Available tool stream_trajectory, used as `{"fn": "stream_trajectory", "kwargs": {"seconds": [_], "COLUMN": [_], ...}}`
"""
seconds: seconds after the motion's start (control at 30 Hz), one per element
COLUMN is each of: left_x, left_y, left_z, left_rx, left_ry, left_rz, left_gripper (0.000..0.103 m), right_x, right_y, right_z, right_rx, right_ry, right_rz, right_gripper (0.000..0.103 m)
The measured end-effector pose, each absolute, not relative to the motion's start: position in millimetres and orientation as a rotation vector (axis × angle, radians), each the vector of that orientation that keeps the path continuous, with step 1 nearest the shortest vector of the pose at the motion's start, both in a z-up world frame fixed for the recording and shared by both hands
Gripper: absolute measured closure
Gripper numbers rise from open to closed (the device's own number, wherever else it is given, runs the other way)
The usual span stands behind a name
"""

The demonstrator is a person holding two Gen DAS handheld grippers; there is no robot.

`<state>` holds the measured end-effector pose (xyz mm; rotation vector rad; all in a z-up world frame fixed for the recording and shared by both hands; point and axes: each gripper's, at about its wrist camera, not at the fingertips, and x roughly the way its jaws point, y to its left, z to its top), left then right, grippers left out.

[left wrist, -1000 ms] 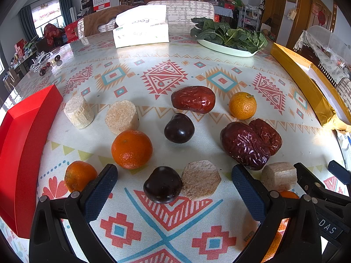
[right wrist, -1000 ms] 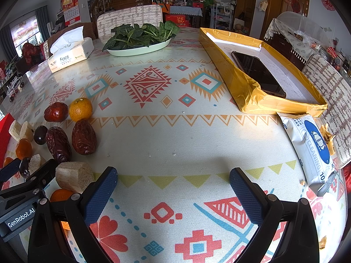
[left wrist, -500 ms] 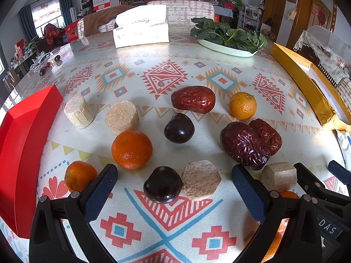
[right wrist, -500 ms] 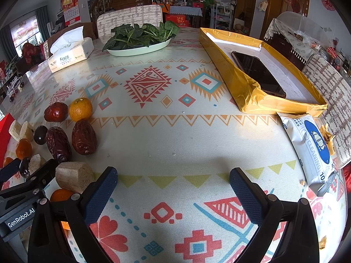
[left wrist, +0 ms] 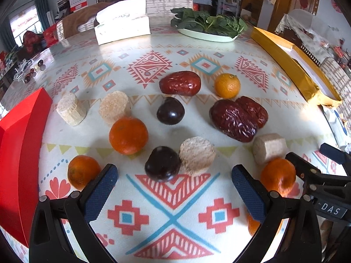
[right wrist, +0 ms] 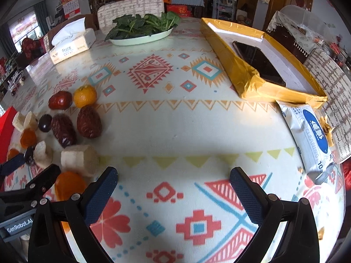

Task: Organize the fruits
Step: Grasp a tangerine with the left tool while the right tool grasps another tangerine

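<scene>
Fruit lies loose on the patterned tablecloth. In the left wrist view I see several oranges, the largest (left wrist: 128,135) left of centre, two dark plums (left wrist: 162,163) (left wrist: 170,113), three red dates (left wrist: 179,83) (left wrist: 233,120) and several pale cut cylinder pieces (left wrist: 197,155). My left gripper (left wrist: 174,186) is open and empty, just short of the near plum. My right gripper (right wrist: 173,186) is open and empty over bare cloth, right of the fruit cluster (right wrist: 88,121). The right gripper's side shows in the left wrist view (left wrist: 324,182).
A red box (left wrist: 19,153) lies along the left edge. A gold-wrapped box (right wrist: 258,65) holding a phone lies at the right, with a wipes pack (right wrist: 311,138) near it. A plate of greens (right wrist: 140,28) and a tissue box (right wrist: 70,43) stand at the back.
The left gripper has lifted or tilted slightly, so the fruit sits a little lower in its view. The right gripper view has shifted slightly too. Nothing was grasped.
</scene>
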<state>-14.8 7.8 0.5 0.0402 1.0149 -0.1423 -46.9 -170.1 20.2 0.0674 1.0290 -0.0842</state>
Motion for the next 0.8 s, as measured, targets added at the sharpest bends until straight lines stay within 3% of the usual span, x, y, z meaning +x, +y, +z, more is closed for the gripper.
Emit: {"fn": "stream_trajectory", "kwargs": {"seconds": [0.23, 0.33, 0.5, 0.63, 0.8], "left_x": [-46, -71, -89, -73, -64], "left_y": [49, 77, 118, 135, 125], "left_z": [30, 58, 82, 74, 63], "left_rx": [-0.066, -0.082, -0.156, -0.216, -0.182], "left_ry": [0.874, 0.739, 0.629, 0.712, 0.749], "left_rz": [-0.166, -0.144, -0.175, -0.177, -0.24], "left_gripper": [0.003, 0.003, 0.001, 0.001, 0.018], "right_x": [-58, -75, -110, -116, -108], "right_y": [-173, -174, -136, -97, -72], "right_z": [20, 35, 53, 45, 37], "right_rx": [0.09, 0.169, 0.135, 0.092, 0.037], "right_ry": [1.005, 0.955, 0.885, 0.909, 0.916], "right_rz": [-0.083, -0.015, 0.207, 0.336, 0.339], "right_gripper": [0.001, 0.014, 0.014, 0.036, 0.05]}}
